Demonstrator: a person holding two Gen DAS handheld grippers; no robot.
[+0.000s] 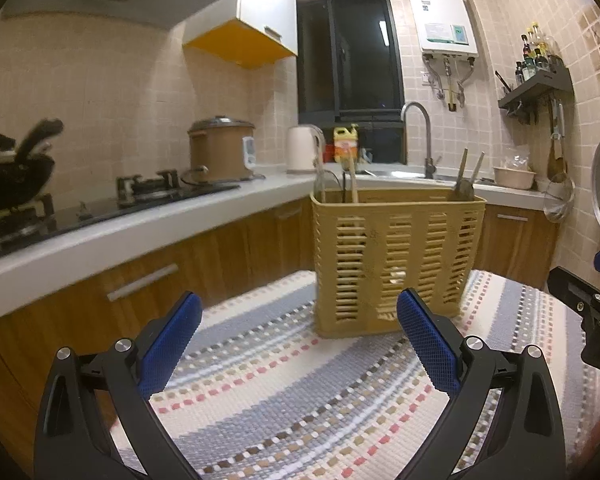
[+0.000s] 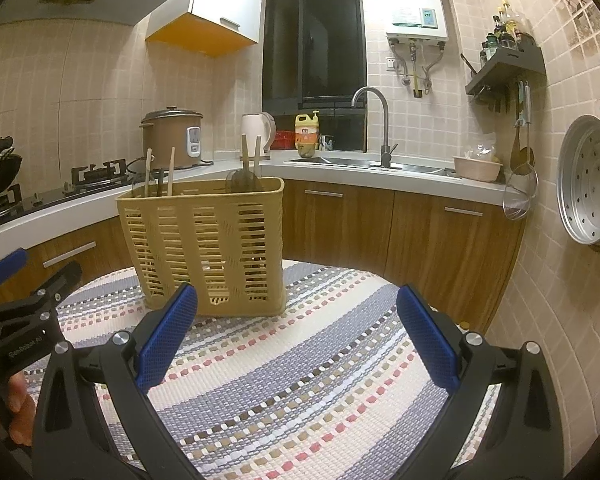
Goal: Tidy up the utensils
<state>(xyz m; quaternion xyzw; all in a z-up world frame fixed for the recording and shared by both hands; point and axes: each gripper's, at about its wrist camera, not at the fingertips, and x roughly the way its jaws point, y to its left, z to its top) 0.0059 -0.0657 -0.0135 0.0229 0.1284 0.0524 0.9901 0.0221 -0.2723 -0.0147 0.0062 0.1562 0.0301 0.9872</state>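
Observation:
A tan slotted utensil basket (image 1: 396, 256) (image 2: 208, 244) stands upright on a striped woven cloth (image 1: 284, 392) (image 2: 300, 380). Chopsticks (image 1: 353, 180) (image 2: 159, 174) and a dark ladle rise from one end; more sticks (image 1: 470, 168) (image 2: 250, 152) and a dark spoon rise from the other end. My left gripper (image 1: 300, 312) is open and empty, hovering just short of the basket's front. My right gripper (image 2: 298, 304) is open and empty too, to the right of the basket. Each gripper's body shows at the edge of the other's view.
An L-shaped counter (image 2: 360, 176) with wooden cabinets runs behind the table, carrying a gas hob (image 1: 148, 188), rice cooker (image 2: 172, 136), kettle (image 2: 258, 128) and sink with tap (image 2: 374, 128). A metal tray (image 2: 592, 180) and strainer hang on the right wall. A hand (image 2: 18, 408) holds the left gripper.

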